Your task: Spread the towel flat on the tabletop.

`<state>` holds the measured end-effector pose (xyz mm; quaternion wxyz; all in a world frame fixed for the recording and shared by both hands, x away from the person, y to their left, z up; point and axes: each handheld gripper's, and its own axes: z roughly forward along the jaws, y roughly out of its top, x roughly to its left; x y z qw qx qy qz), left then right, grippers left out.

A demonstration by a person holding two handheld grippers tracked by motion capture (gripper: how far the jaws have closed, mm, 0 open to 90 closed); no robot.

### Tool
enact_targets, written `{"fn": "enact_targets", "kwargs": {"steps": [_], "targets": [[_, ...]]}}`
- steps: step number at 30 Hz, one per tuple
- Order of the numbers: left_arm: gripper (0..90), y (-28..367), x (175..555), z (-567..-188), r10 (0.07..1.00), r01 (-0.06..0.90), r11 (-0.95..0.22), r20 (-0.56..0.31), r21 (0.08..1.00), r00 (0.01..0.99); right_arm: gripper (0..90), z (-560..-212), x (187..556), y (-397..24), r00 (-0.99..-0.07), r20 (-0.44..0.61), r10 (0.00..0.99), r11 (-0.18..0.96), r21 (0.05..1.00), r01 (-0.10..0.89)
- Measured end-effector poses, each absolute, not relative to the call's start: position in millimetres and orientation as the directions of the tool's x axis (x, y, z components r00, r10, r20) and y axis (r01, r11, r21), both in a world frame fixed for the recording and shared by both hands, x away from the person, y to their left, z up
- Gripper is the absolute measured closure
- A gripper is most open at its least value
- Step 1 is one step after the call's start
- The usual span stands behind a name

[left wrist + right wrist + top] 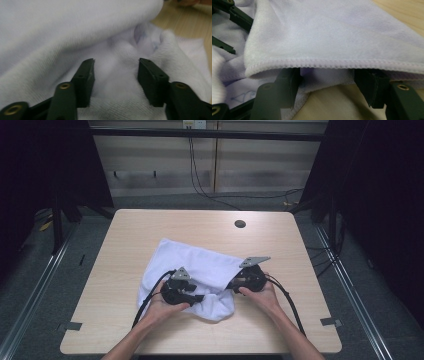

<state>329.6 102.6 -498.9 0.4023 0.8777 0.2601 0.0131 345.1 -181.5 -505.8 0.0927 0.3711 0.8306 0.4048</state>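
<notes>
A crumpled white towel (200, 265) lies on the middle of the light wood table (150, 225). My left gripper (200, 297) rests on the towel's near left part. In the left gripper view its jaws (116, 72) stand wide apart over bunched cloth (75, 37), which the pads do not press. My right gripper (232, 284) is at the towel's right edge. In the right gripper view the stitched hem (332, 62) drapes across the tips of its open jaws (327, 75), with bare wood below. The other gripper's jaws (234, 17) show at the upper left there.
A round cable hole (240, 224) sits in the table's far right part. Black cables (200, 185) run down the back wall to the floor. Dark curtains flank both sides. Bare wood surrounds the towel on every side.
</notes>
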Motion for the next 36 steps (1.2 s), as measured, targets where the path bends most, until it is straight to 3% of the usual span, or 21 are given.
{"fn": "enact_targets", "kwargs": {"steps": [4,7,11,15,20,23,24,28,36], "targets": [[58.4,105.7,328.4,-498.7,0.444,0.436,-0.558,-0.190,0.707,0.876,65.8,-506.0,339.1,-171.8,-0.721,0.110,0.684,0.432,0.736,0.522],[61.0,115.8,318.7,-498.2,0.421,0.439,-0.564,-0.214,0.700,0.882,75.0,-503.2,325.2,-165.7,-0.743,0.098,0.662,0.471,0.716,0.515],[59.8,127.1,299.0,-490.0,0.377,0.422,-0.576,-0.232,0.700,0.897,77.0,-500.4,298.4,-166.6,-0.782,0.153,0.604,0.493,0.699,0.518],[49.7,115.7,293.0,-468.0,0.360,0.356,-0.487,-0.188,0.797,0.914,77.0,-498.3,279.0,-170.9,-0.788,0.161,0.593,0.499,0.695,0.518],[42.4,77.5,294.1,-466.0,0.298,0.280,-0.533,-0.133,0.798,0.945,76.9,-493.5,279.1,-179.8,-0.767,0.186,0.614,0.451,0.715,0.534],[40.0,59.3,294.0,-480.9,0.287,0.271,-0.610,-0.111,0.745,0.951,76.8,-492.7,282.1,-182.5,-0.762,0.185,0.620,0.440,0.722,0.534],[42.6,57.3,295.2,-484.4,0.289,0.262,-0.639,-0.089,0.723,0.953,76.8,-492.4,282.7,-183.3,-0.761,0.185,0.622,0.436,0.725,0.533],[83.2,71.7,300.7,-478.7,0.297,0.286,-0.558,-0.134,0.779,0.946,76.8,-490.7,284.0,-186.8,-0.752,0.182,0.634,0.434,0.721,0.541],[87.4,145.7,315.1,-440.5,0.410,0.357,-0.301,-0.218,0.884,0.886,76.9,-471.9,292.5,-210.6,-0.697,0.188,0.692,0.352,0.755,0.553]]}}
